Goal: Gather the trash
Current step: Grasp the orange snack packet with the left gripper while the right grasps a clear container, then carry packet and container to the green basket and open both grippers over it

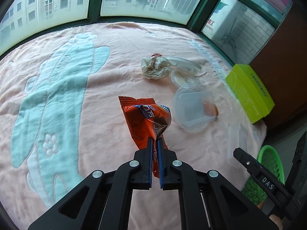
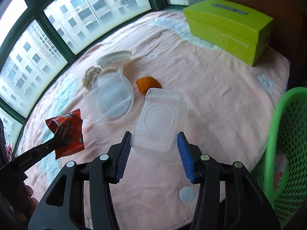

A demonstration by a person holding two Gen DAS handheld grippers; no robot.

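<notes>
My left gripper (image 1: pixel 155 140) is shut on an orange snack wrapper (image 1: pixel 145 118), which hangs above the pink blanket (image 1: pixel 107 88). The right wrist view shows that wrapper (image 2: pixel 67 128) at the left, pinched at the left gripper's tip (image 2: pixel 59 140). My right gripper (image 2: pixel 154 136) has its blue pads against both sides of a clear plastic tray (image 2: pixel 161 118). Beyond lie a round clear container (image 2: pixel 113 99), a white lid (image 2: pixel 115 56), crumpled paper (image 2: pixel 90 77) and an orange peel (image 2: pixel 148 84).
A green mesh basket (image 2: pixel 284 134) stands off the blanket's right edge. A lime-green tissue box (image 2: pixel 230 26) sits at the far right corner. Green-framed windows (image 1: pixel 96 0) run along the far side. A person's hand shows at the lower left of the right wrist view.
</notes>
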